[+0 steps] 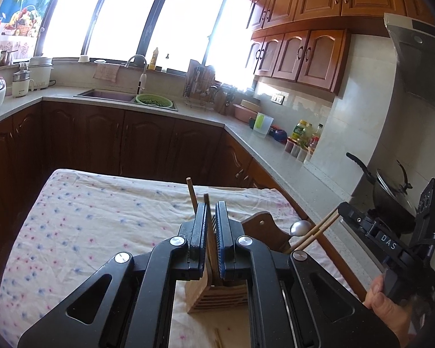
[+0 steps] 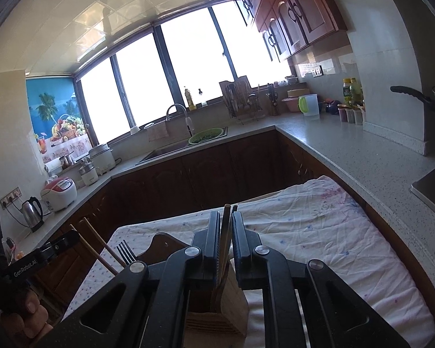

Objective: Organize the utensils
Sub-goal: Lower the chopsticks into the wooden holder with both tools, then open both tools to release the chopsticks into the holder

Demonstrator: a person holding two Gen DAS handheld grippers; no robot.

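Observation:
A wooden slatted utensil holder [image 1: 217, 298] stands on the floral cloth [image 1: 87, 217]; it also shows in the right wrist view [image 2: 217, 316]. My left gripper [image 1: 211, 211] is shut on a pair of wooden chopsticks [image 1: 192, 192] whose lower ends reach into the holder. My right gripper [image 2: 225, 220] is shut on another pair of chopsticks [image 2: 226, 229], also angled down into the holder; this pair shows in the left wrist view [image 1: 313, 233]. A fork [image 2: 126, 252] and a metal spoon [image 1: 300, 227] stand in the holder.
The holder has a tall carved wooden back [image 1: 265, 229]. A chopstick piece [image 1: 217, 339] lies on the cloth near the front edge. The grey counter [image 2: 362, 156] runs along the right, with a lidded wok [image 1: 391, 191] on the stove.

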